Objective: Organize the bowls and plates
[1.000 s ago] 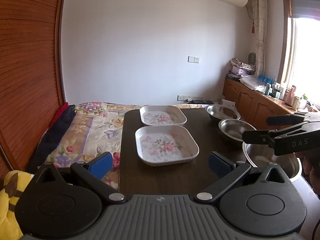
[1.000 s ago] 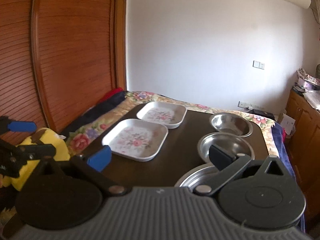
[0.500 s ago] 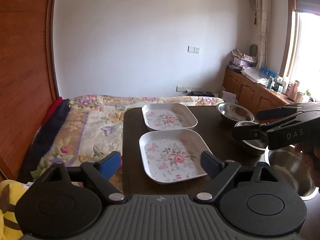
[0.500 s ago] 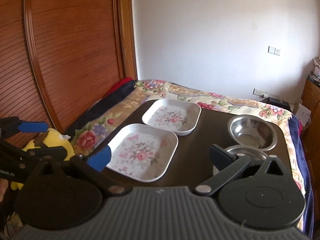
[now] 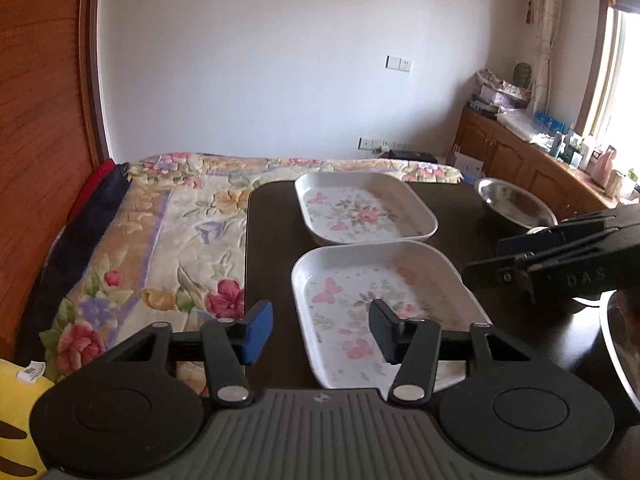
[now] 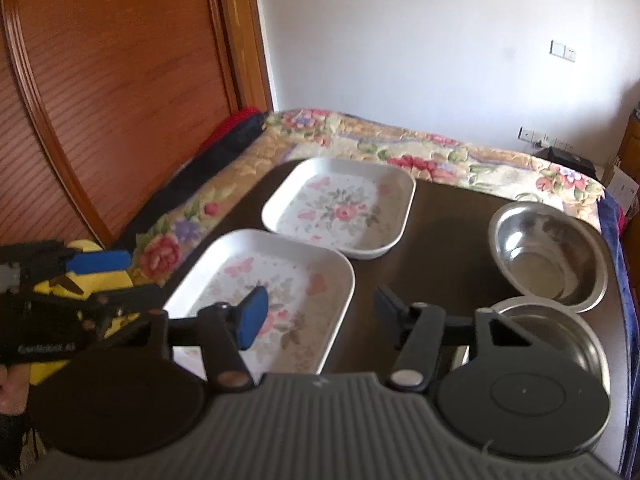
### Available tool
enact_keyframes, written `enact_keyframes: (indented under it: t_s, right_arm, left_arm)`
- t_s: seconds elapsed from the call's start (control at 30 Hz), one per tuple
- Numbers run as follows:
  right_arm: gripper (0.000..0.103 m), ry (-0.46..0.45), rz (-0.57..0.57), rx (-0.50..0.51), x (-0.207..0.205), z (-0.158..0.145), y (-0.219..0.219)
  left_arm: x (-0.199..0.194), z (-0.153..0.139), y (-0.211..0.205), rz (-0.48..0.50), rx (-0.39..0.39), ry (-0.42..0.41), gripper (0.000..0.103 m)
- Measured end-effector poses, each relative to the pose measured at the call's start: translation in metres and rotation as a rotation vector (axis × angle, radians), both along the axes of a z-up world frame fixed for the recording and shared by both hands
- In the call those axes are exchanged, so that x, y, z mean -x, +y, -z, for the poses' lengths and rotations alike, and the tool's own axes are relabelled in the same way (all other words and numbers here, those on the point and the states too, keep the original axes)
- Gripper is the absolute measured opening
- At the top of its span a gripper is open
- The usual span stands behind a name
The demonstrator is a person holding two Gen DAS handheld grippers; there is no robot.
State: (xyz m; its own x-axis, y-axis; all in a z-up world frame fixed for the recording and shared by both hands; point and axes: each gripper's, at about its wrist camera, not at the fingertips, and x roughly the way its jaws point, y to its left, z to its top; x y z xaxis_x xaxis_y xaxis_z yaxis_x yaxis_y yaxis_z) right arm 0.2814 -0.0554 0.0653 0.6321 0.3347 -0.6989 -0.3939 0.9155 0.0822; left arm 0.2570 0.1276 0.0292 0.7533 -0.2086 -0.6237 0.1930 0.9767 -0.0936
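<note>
Two white square plates with a flower print lie on a dark table [image 6: 440, 232], the near plate [image 5: 384, 300] in front of the far plate [image 5: 364, 208]. My left gripper [image 5: 320, 332] hovers at the near plate's left rim, its jaws closing with the rim between them, pads clear of it. My right gripper [image 6: 320, 316] straddles the near plate's [image 6: 272, 292] right rim, also closing without touching. Each gripper shows in the other's view: right gripper [image 5: 488, 260], left gripper [image 6: 120, 278]. The far plate [image 6: 340, 208] sits untouched.
Steel bowls stand on the table's right side: a far bowl [image 6: 548, 248], a middle bowl [image 6: 560, 328] partly behind my gripper, and a large bowl [image 5: 620, 360] at the edge. A floral quilt [image 5: 160, 240] and a yellow plush toy [image 5: 16, 400] lie left of the table.
Both grippers have come forward and lower toward the near plate, which now looks larger. Both pairs of jaws have narrowed from fully wide.
</note>
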Motion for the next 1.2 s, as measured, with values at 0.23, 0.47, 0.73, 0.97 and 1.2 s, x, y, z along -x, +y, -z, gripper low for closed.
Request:
enact_keyframes:
  t_s: [0.23, 0.47, 0.73, 0.97, 1.2]
  right_arm:
    - [0.056, 0.072, -0.006, 0.012, -0.013, 0.017, 0.004]
    - [0.039, 0.114, -0.027, 0.024, -0.018, 0.026, 0.010]
    - [0.031, 0.151, -0.021, 0.048, -0.025, 0.032, 0.010]
    - [0.019, 0.170, -0.033, 0.085, -0.027, 0.037, 0.012]
    - [0.012, 0.171, -0.029, 0.098, -0.025, 0.040, 0.012]
  left_arm:
    - [-0.016, 0.017, 0.002, 0.002, 0.011, 0.036, 0.076]
    - [-0.021, 0.026, 0.007, -0.003, 0.017, 0.064, 0.064]
    - [-0.025, 0.033, 0.006, -0.001, 0.035, 0.082, 0.046]
    - [-0.025, 0.037, 0.005, -0.010, 0.035, 0.075, 0.039]
    - [-0.016, 0.031, 0.005, -0.018, 0.034, 0.061, 0.038]
